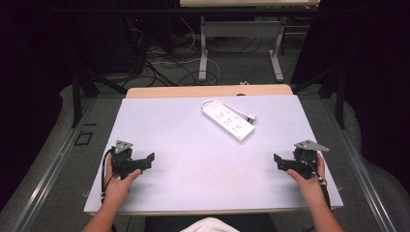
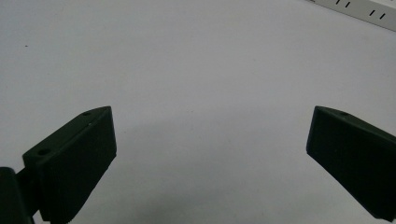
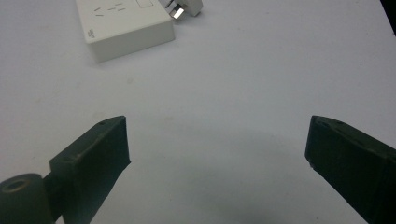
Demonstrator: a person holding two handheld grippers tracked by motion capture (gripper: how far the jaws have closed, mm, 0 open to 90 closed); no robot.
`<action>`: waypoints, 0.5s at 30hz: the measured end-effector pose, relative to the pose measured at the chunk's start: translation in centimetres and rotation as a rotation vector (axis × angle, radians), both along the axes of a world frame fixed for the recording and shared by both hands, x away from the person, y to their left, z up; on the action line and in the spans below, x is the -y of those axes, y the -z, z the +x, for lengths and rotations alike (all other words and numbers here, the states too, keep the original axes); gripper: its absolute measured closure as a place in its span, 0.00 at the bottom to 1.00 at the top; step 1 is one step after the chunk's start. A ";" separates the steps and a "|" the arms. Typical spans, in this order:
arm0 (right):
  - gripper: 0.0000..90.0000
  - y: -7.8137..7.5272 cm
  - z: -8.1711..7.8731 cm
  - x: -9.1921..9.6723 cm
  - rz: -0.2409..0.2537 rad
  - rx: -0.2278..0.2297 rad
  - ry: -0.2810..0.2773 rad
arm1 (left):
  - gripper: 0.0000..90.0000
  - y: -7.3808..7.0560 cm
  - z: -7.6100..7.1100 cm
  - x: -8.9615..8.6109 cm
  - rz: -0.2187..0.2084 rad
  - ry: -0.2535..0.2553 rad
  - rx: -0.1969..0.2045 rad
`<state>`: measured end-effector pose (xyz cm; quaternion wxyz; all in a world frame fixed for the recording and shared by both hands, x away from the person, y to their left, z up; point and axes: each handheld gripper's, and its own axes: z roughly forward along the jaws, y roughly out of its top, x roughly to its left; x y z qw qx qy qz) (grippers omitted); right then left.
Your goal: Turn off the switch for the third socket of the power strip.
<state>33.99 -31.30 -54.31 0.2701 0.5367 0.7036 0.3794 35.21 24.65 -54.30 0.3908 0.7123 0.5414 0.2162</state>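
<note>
Standing wide apart, the two black jaws of the left gripper (image 2: 210, 154) hold nothing; in the left gripper view bare white table surface (image 2: 187, 70) lies between and beyond them, and a corner of the white power strip (image 2: 364, 9) shows at the far right edge. The right gripper (image 3: 217, 158) has its jaws spread just as wide, also empty, with pale tabletop between them. In the right gripper view the end of the power strip lies far and to the left, with a white plug (image 3: 184, 8), metal pins showing, just beside it.

From the high view, the left gripper (image 1: 145, 162) sits at the near left of the table, its jaws pointing toward the middle, held by the person's left hand (image 1: 118, 183). A grey three-cornered plate (image 1: 123, 145) tops it and a black cable trails down by the wrist. The right gripper (image 1: 280, 162) sits at the near right, jaws pointing inward toward the other, held by the right hand (image 1: 307, 181). Both grippers are low over the surface; whether they touch it cannot be told.

The power strip lies flat toward the far middle of the table, set at a slant, well apart from both grippers. Its white cord (image 1: 210, 103) loops at its far left end, and the plug rests by its far right side. Beyond the table's wooden far edge (image 1: 208, 91), cables lie on the floor around metal legs of another table.
</note>
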 end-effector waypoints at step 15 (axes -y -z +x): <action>0.06 0.8 0.2 0.7 0.009 -0.041 0.040 | 0.02 0.0 0.1 -0.1 0.004 -0.001 -0.005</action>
